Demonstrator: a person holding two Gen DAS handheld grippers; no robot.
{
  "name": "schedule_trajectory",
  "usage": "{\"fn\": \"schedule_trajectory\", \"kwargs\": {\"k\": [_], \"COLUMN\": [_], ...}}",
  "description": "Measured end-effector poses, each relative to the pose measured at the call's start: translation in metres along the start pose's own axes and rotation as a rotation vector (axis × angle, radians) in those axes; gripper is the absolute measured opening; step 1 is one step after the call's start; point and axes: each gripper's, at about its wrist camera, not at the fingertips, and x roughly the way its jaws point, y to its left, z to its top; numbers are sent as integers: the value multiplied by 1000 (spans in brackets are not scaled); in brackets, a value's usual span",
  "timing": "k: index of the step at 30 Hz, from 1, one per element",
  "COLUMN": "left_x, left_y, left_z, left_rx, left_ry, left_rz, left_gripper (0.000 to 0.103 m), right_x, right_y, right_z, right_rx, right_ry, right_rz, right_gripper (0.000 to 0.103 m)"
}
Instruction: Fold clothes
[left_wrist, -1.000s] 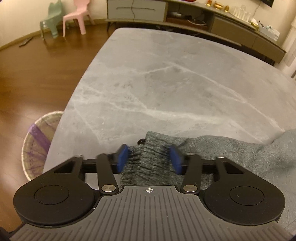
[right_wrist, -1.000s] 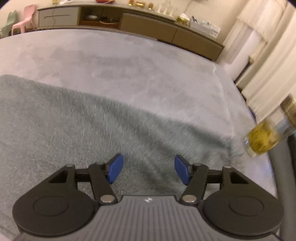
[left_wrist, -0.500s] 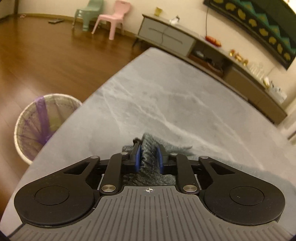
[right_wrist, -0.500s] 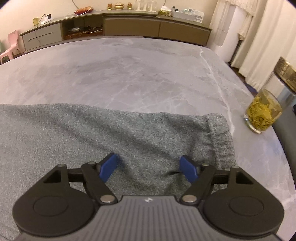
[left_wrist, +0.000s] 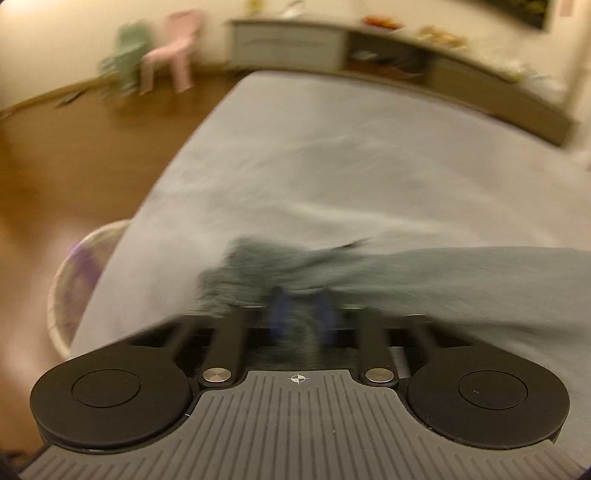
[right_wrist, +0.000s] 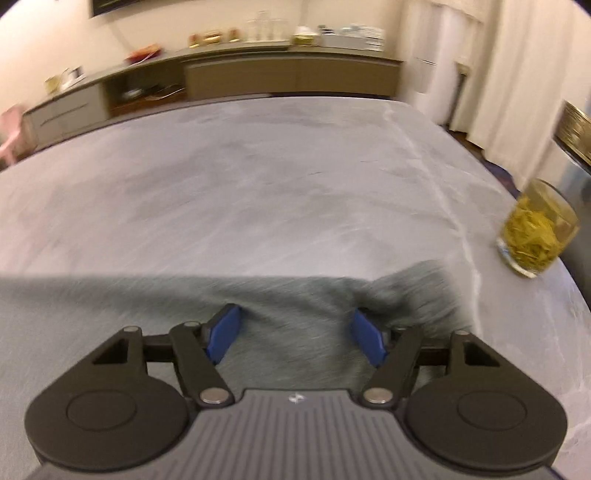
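Note:
A grey knit garment (left_wrist: 461, 273) lies along the near side of the grey marble table (left_wrist: 332, 147). My left gripper (left_wrist: 301, 306) is shut on its bunched ribbed end (left_wrist: 251, 266) near the table's left edge; this view is blurred. In the right wrist view the same garment (right_wrist: 147, 314) spreads leftward, with its ribbed cuff (right_wrist: 417, 288) at the right. My right gripper (right_wrist: 295, 332) stands open over the cloth just left of that cuff. Cloth lies between its blue pads (right_wrist: 225, 328), which do not press on it.
A glass of yellow-green tea (right_wrist: 535, 229) stands near the table's right edge, close to the cuff. A woven basket (left_wrist: 74, 280) sits on the wooden floor by the table's left edge. Small chairs (left_wrist: 170, 48) and a long sideboard (right_wrist: 288, 77) line the far wall.
My left gripper has shut on the garment's ribbed end and pulled it into a bunch. My right gripper has widened a little and moved right along the cloth to the cuff.

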Motion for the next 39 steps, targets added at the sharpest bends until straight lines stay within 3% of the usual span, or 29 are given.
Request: {"fn": "schedule_trajectory", "kwargs": {"k": [2, 3, 4, 5, 6, 10, 12, 13, 14, 16, 18, 19, 22, 24, 25, 26, 30, 31, 33, 36, 39], "left_x": [3, 0, -10, -23, -38, -76, -67, -60, -60, -66, -76, -84, -107, -105, -101, -101, -104, -103, -103, -101, -90], "left_y": [-1, -3, -6, -9, -12, -15, -11, -6, -1, 11, 17, 15, 10, 8, 9, 10, 23, 23, 17, 6, 9], "left_z": [6, 8, 5, 0, -4, -36, -52, -59, -63, -69, -76, -81, -98, -109, -115, -117, -120, -120, -118, -115, -104], "left_rx": [-24, -24, -19, -14, -9, 32, 44, 38, 3, -80, -123, -115, -81, -42, -24, -19, -86, -89, -71, 4, 14], "left_ry": [6, 6, -9, -27, -45, -31, 19, 42, 38, 17, -8, -23, -50, -14, 8, -3, 4, 4, 14, 19, 10], "left_rz": [23, 28, 17, 2, -26, -165, -118, -78, -82, -110, -142, -161, -217, -184, -151, -149, -178, -180, -183, -145, -103], "left_gripper": [0, 0, 5, 17, 20, 24, 23, 11, 8, 7, 14, 19, 22, 23, 17, 17, 14, 13, 21, 24, 13], "right_x": [1, -2, -11, -19, -28, -53, -48, -43, -40, -39, -44, -47, -66, -66, -62, -60, -59, -59, -65, -66, -57], "right_y": [-5, -3, 0, 3, 7, 44, 72, 85, 93, 91, 86, 84, 95, 112, 122, 128, 116, 113, 117, 124, 128], "right_z": [0, -1, -3, -4, -6, -30, -43, -49, -54, -53, -55, -56, -60, -70, -78, -85, -84, -85, -88, -88, -81], "right_rx": [23, 25, 23, 20, 17, -88, -193, -262, -309, -301, -281, -271, -282, -344, -394, -420, -348, -330, -324, -307, -285], "right_ry": [-8, -8, -25, -44, -63, -51, 11, 35, 23, 33, 10, -2, -64, -40, -8, -16, 21, 23, 22, 31, 38], "right_rz": [0, -18, -11, -2, 8, 204, 274, 257, 222, 196, 166, 150, 243, 292, 307, 290, 248, 245, 232, 228, 227], "right_gripper": [68, 62, 61, 61, 61, 62, 60, 59, 67, 71, 64, 61, 61, 61, 61, 68, 76, 76, 72, 76, 83]}}
